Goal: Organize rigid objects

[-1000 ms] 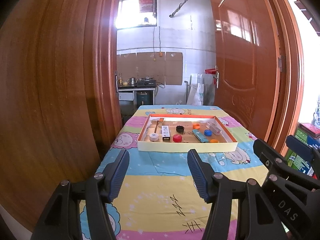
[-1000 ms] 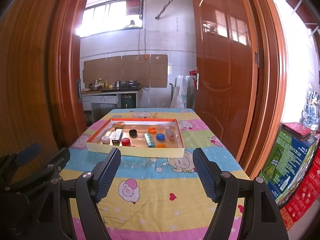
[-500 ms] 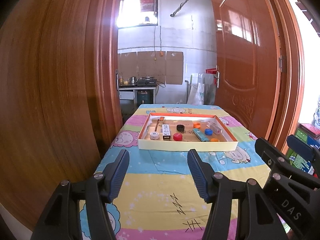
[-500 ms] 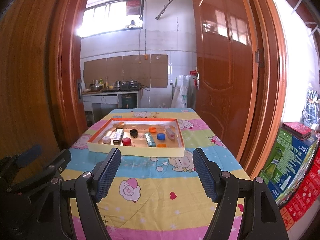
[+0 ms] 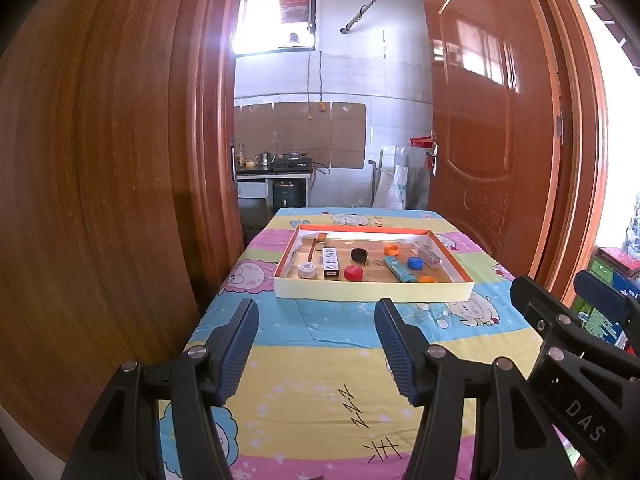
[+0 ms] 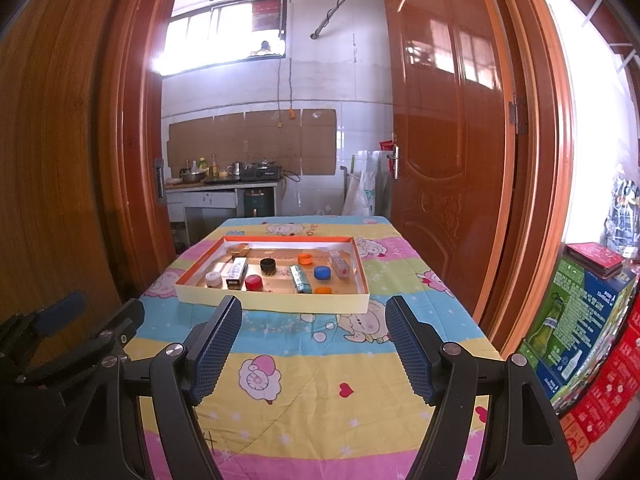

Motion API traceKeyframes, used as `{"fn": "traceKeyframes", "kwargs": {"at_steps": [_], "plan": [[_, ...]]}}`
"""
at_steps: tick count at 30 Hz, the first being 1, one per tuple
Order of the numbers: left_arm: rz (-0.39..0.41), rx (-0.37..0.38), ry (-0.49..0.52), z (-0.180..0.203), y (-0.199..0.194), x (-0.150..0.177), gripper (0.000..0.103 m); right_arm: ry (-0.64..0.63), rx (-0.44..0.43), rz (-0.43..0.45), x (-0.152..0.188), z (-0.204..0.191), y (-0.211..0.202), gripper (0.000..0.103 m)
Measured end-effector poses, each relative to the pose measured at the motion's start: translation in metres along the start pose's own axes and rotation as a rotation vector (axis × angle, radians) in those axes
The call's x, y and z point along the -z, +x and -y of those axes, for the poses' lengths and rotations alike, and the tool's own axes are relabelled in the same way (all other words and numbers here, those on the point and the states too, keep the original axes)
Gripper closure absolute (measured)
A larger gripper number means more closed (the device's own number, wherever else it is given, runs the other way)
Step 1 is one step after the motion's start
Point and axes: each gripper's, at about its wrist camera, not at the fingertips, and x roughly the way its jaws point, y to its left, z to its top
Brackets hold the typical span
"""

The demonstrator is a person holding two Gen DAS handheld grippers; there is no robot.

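Left tongs (image 5: 316,344) and right tongs (image 6: 314,350) both spread apart, empty, above the surface (image 6: 312,412); tray (image 6: 276,304) of small rigid objects lies well ahead of both.

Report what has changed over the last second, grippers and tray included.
Almost nothing: both views drift only slightly. The left hand-held gripper and right hand-held gripper stay open and empty above the tablecloth, short of the tray. The caps and boxes in it lie unmoved.
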Motion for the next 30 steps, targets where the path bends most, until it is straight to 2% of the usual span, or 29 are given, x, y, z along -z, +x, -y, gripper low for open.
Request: {"fn": "traceKeyframes", "kwargs": {"at_steps": [30], "plan": [[-0.007,-0.001,-0.008,0.0002,-0.0016,0.0008,0.042,0.013,-0.023,-0.009,0.0019,0.0012,-0.0031,0.027]]}}
